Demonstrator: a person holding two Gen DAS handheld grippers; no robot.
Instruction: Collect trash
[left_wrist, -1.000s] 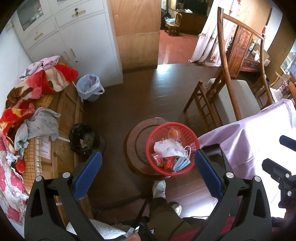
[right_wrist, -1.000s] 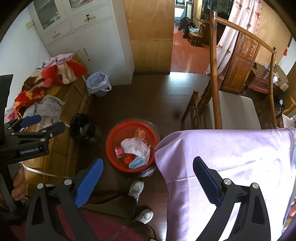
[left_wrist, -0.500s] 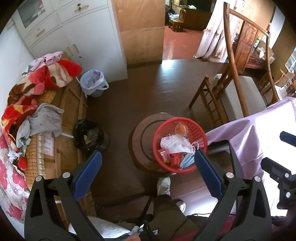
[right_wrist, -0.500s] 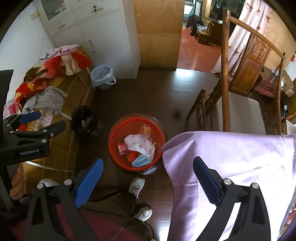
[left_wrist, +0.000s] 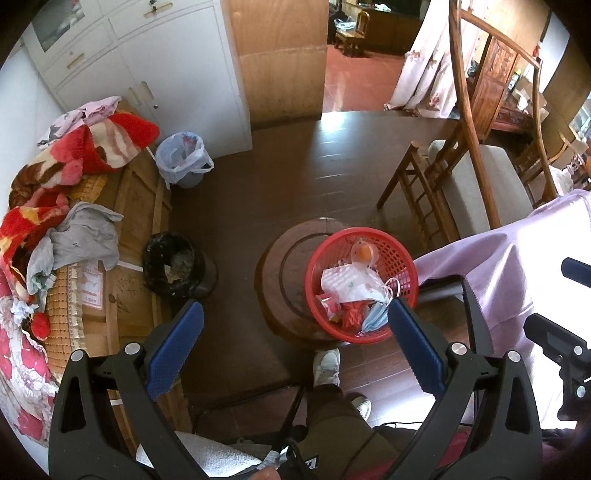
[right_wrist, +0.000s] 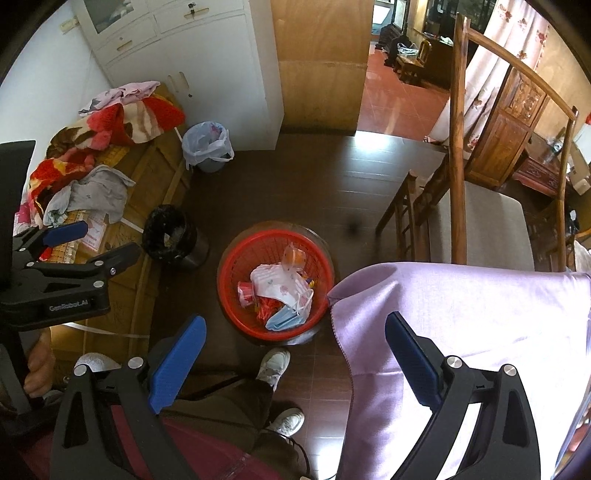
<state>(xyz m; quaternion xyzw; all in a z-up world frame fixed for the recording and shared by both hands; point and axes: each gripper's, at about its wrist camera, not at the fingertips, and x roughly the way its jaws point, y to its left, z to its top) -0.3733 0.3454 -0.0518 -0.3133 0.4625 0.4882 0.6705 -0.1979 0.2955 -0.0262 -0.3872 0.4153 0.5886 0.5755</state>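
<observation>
Below, a red basket was seen holding masks and wrappers; a black bin stood left of it, a chair right. Both grippers were held wide open, empty.

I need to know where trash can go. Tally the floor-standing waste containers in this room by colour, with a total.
Round red plastic mesh basket, holding face masks and wrappers: 1
Bin lined with a black plastic bag: 1
Bin lined with a pale white-blue plastic bag: 1
Total: 3
</observation>
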